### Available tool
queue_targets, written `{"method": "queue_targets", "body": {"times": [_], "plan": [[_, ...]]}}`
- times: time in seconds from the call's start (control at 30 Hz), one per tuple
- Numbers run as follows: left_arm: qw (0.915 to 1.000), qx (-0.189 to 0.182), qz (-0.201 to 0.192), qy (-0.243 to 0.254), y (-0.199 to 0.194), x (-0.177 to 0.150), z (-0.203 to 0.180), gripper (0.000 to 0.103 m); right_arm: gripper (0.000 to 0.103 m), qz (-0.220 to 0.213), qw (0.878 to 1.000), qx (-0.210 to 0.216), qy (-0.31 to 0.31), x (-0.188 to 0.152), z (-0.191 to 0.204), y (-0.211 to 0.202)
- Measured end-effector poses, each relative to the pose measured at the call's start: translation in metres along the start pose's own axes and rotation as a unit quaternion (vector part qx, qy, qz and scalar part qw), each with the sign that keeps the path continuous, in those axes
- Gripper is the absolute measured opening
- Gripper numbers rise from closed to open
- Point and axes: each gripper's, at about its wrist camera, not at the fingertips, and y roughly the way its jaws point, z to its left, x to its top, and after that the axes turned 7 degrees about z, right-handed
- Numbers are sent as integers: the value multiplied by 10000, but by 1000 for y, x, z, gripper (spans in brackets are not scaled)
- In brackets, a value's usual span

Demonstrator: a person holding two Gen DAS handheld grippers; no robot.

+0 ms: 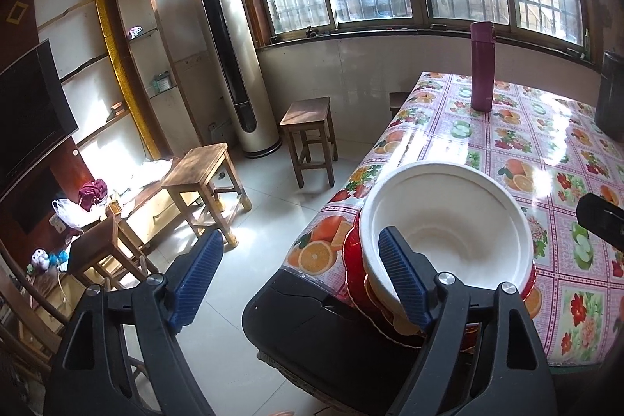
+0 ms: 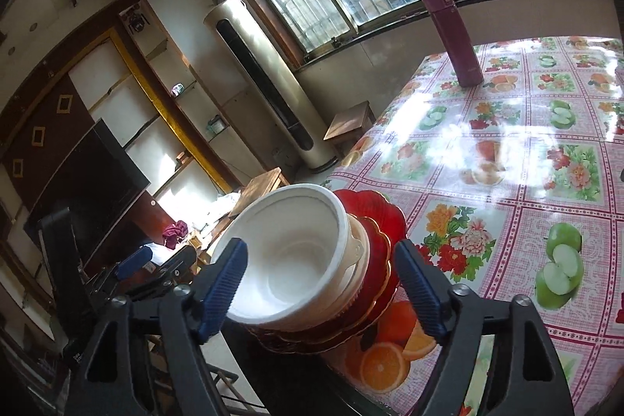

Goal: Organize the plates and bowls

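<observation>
No readable text, label, brand, number or sign is showing in either view; small markings are staying too blurred to read.

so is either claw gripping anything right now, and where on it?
Nothing is held. The left claw and right claw are both open; the white bowl sits stacked on the red plates with no pad pressing on it.

White bowl atop red plates, table corner, left tool open

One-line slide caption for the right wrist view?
Open right gripper facing white bowl stacked on red plates at the table corner.
</observation>
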Motion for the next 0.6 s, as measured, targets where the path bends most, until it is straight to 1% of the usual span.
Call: {"method": "queue_targets", "body": {"times": [0.07,0.1,0.17,0.27,0.37,0.43,0.5,0.6], "plan": [[9999,-38,-95,-32,-8,0,-1,83,101,-160,9998,63,-72,-5,1,-9],[9998,-67,-163,-44,-12,-1,-1,83,103,-178,9997,81,-121,-8,2,-11],[9994,-151,-322,-34,-22,-3,-2,84,103,-151,9995,105,-245,-13,4,-16],[9987,-211,-455,23,-33,-4,-7,85,103,-93,9987,70,-499,-21,12,-21],[9975,-220,-674,45,-46,-9,-12,86,103,-325,9967,-165,-729,-30,19,-31],[9963,-253,-816,56,-54,-12,-14,89,103,-503,9951,-234,-819,-34,21,-40],[9960,-310,-839,64,-58,-11,-16,92,103,-540,9944,-275,-863,-35,22,-45],[9960,-446,-770,38,-60,-11,-20,92,103,-613,9940,-310,-849,-35,18,-50]]}}
